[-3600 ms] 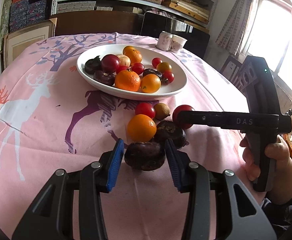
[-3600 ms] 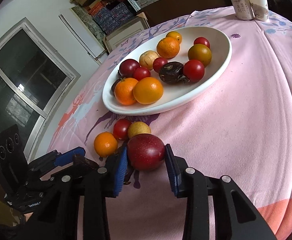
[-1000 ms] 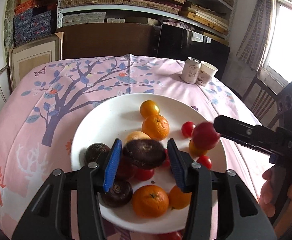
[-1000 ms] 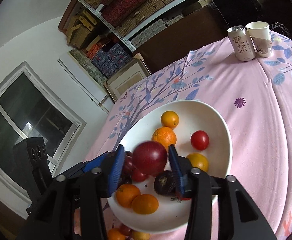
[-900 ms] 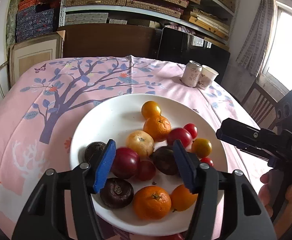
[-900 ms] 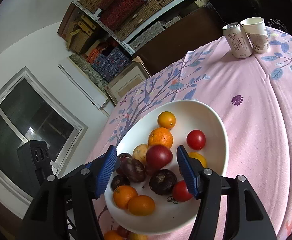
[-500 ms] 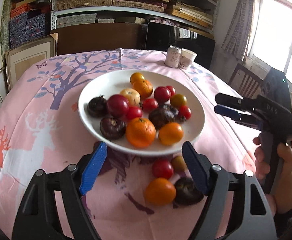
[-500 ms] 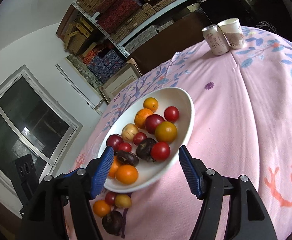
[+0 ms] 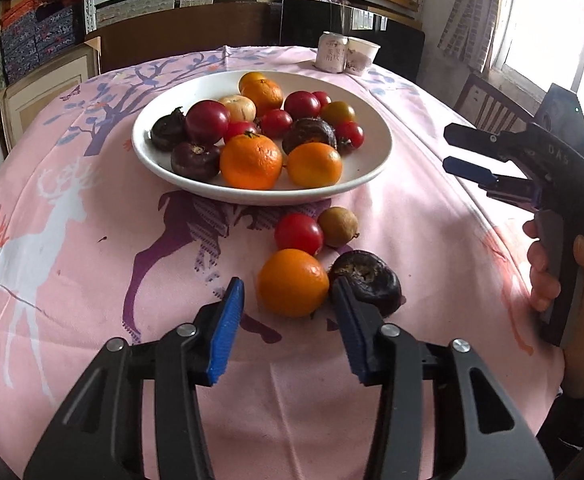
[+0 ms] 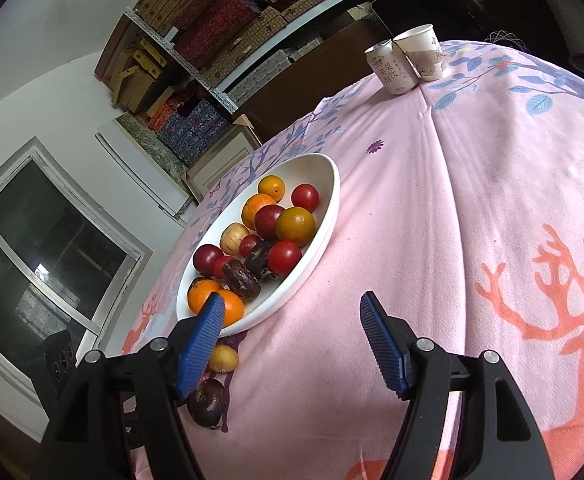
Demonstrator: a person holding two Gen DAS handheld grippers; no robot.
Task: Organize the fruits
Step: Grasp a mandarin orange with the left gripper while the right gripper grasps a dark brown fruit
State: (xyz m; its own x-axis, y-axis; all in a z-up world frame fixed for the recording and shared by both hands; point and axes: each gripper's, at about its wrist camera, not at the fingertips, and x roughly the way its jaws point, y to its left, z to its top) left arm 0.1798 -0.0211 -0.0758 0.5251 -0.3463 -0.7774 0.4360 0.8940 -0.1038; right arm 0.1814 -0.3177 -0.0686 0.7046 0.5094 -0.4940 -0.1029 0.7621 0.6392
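Left wrist: left gripper (image 9: 287, 322) closing, pads astride orange (image 9: 293, 282) just ahead but not yet pressing — next for bowl (image 9: 376, 168) beyond; right gripper (image 10: 292, 338) opening, empty, off to the right.

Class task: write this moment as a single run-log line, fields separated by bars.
left gripper: closing around orange, not gripping | right gripper: opening, empty | white plate: loaded | four fruits on tablecloth

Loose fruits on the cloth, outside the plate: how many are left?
4, clustered just in front of the plate: a tomato, a kiwi beside it, an orange between the left gripper's closing jaws, untouched, and a dark fruit right of it. None looks hidden.
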